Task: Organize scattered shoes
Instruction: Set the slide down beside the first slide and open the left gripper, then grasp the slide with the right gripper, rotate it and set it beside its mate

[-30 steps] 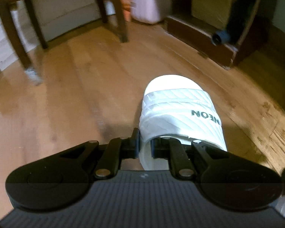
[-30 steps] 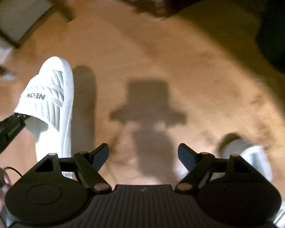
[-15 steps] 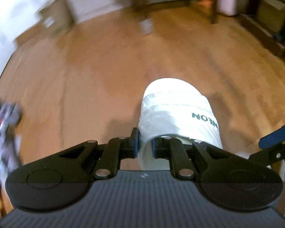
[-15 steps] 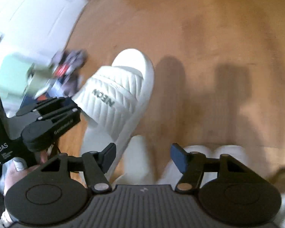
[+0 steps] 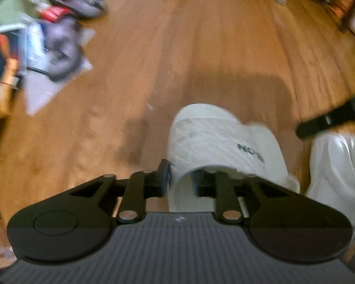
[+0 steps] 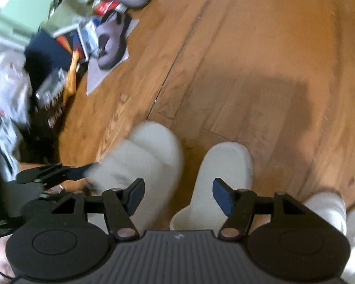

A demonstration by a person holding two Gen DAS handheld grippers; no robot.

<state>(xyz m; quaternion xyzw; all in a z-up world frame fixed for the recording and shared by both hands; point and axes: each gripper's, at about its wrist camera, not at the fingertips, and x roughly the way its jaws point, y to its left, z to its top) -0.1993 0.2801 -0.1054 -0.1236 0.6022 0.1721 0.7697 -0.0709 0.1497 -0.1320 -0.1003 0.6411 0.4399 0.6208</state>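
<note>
Slide [image 5: 215, 142] strap apparently between opening left fingers [image 5: 164, 177]

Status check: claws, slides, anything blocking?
Left claw opening around white slide's strap. Right claw open, empty. Second slide beside it. Floor ahead clear.

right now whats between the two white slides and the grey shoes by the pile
Only bare wooden floor: in the right wrist view nothing lies between the white slides and the grey shoes.
</note>
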